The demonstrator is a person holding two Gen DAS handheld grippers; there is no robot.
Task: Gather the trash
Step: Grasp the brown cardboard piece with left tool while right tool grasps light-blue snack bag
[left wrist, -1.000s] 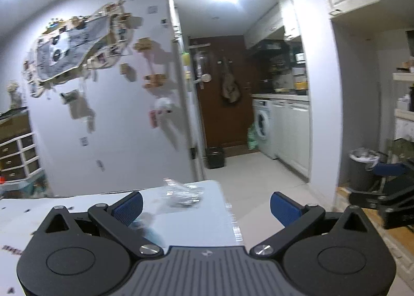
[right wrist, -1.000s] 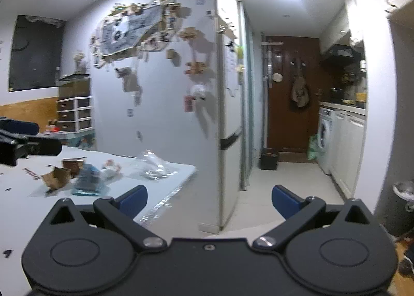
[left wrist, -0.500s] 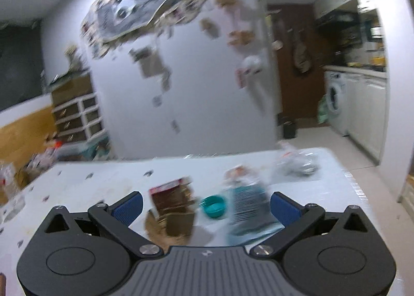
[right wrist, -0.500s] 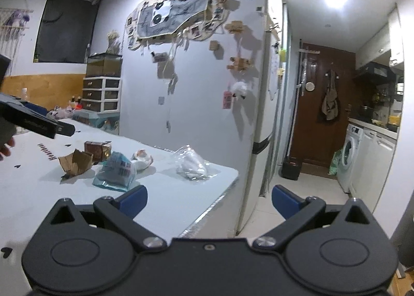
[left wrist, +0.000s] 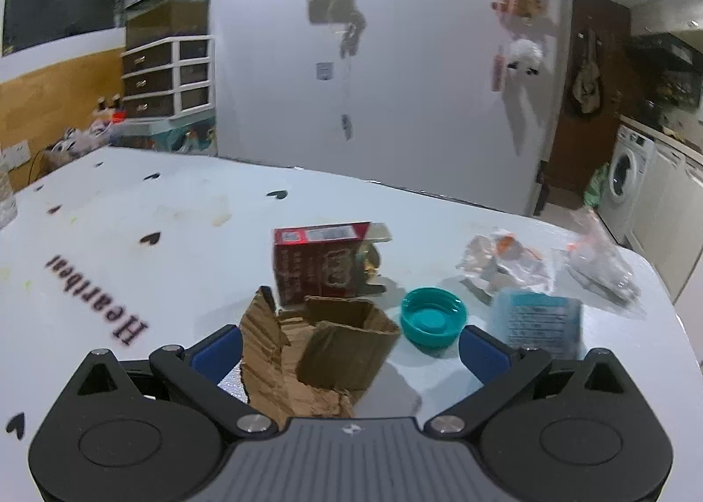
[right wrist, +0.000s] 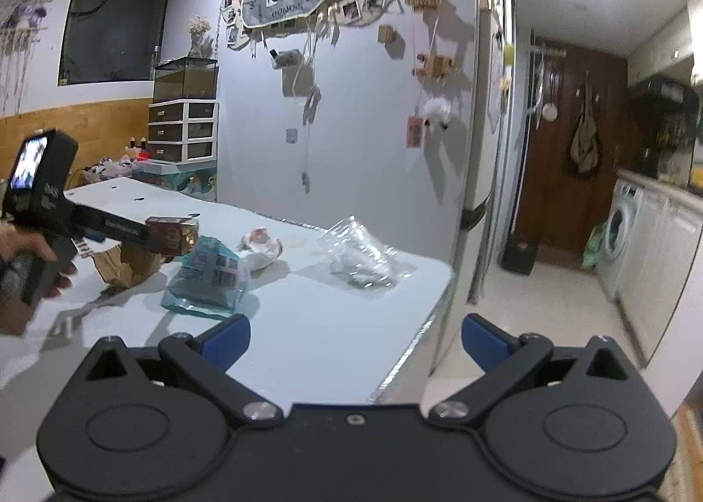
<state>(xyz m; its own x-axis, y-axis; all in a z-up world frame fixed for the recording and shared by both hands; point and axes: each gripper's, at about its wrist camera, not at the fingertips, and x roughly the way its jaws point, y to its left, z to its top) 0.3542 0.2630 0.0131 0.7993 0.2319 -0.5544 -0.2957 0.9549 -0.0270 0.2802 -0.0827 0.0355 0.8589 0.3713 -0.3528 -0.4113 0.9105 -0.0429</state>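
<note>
Swinging round from the kitchen passage within the last second, the left tool (left wrist: pixel 349 346) now bears down on the litter heaped at the near end of the white table (left wrist: pixel 132 282); its blue fingers are spread wide, pinching nothing, with a torn piece of cardboard (left wrist: pixel 316 352) lying between them; a second ago that same view showed only the table corner and the floor beyond, so the change marks the approach to a first pick, and nothing appears collected yet. Behind the cardboard stands a red box (left wrist: pixel 323 262), upright with one flap open; just to its right lies a teal bottle cap (left wrist: pixel 433 321), hollow side up, then a blue packet (left wrist: pixel 536 322), a crumpled white wrapper (left wrist: pixel 505 262) and a clear plastic bag (left wrist: pixel 599 265) nearest the table's corner. The right tool (right wrist: pixel 353 337) has also turned toward the table over the same second; it hangs off the table's edge, fingers likewise spread and empty, well apart from the bag and the packet; the left tool shows at the left of its view, gripped in the person's left hand (right wrist: pixel 26 247). The cardboard looks the likeliest first catch; being light and ragged, it may slide or fold as the fingers close.
</note>
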